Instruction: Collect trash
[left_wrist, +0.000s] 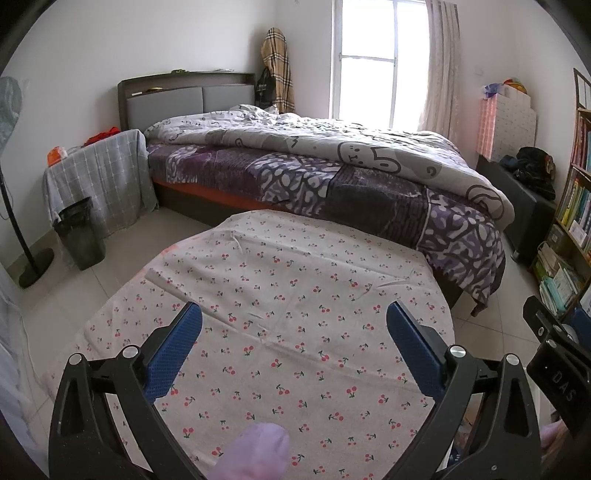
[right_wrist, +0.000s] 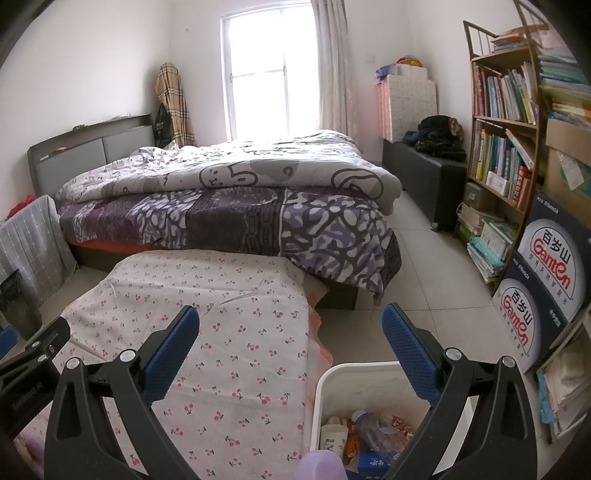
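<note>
Bare cherry-print tablecloth (left_wrist: 280, 295); white trash bin (right_wrist: 354, 373) open-topped beside it.

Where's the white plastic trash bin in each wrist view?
Left wrist: not in view; only the cherry-print cloth-covered table fills the foreground.
Right wrist: white plastic trash bin at bottom centre-right, beside the table's right edge, partly behind the right claw, with a plastic bottle and a paper cup inside.
Shared landmark: bed with purple patterned blanket.
</note>
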